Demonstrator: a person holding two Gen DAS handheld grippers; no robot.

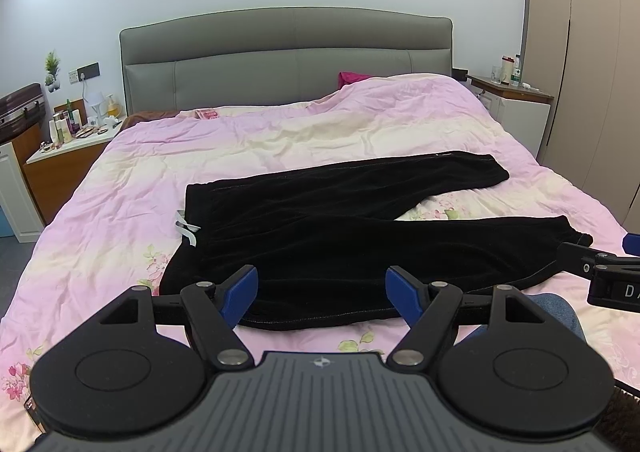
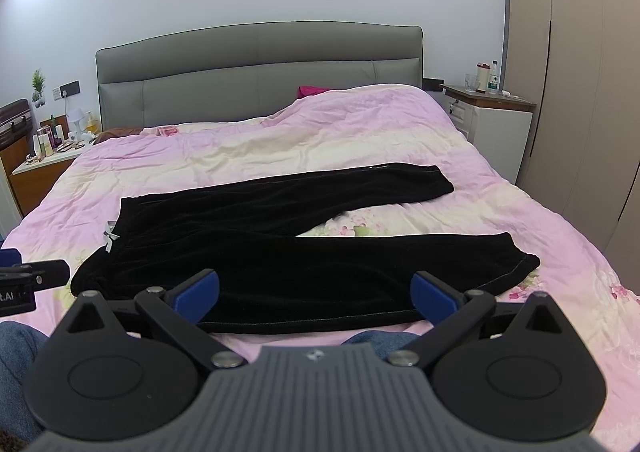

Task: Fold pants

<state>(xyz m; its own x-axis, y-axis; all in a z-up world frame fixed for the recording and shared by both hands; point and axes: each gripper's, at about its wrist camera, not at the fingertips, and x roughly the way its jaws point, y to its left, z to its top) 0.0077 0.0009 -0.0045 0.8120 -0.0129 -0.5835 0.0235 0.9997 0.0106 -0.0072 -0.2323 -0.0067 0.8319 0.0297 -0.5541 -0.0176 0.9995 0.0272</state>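
Black pants (image 1: 340, 228) lie spread flat on the pink floral bedspread (image 1: 120, 192), waistband with a grey drawstring (image 1: 186, 230) at the left, two legs splayed to the right. They also show in the right wrist view (image 2: 280, 252). My left gripper (image 1: 322, 294) is open and empty, hovering above the near edge of the pants by the waist. My right gripper (image 2: 316, 294) is open and empty, above the near leg's lower edge. The right gripper's tip shows at the right edge of the left wrist view (image 1: 592, 264).
A grey padded headboard (image 1: 288, 52) stands at the far end. A nightstand with bottles (image 1: 68, 144) is at the left, another (image 1: 516, 100) at the right beside a wardrobe (image 1: 592, 52). The person's jeans-clad knee (image 2: 16, 364) is at the bed's near edge.
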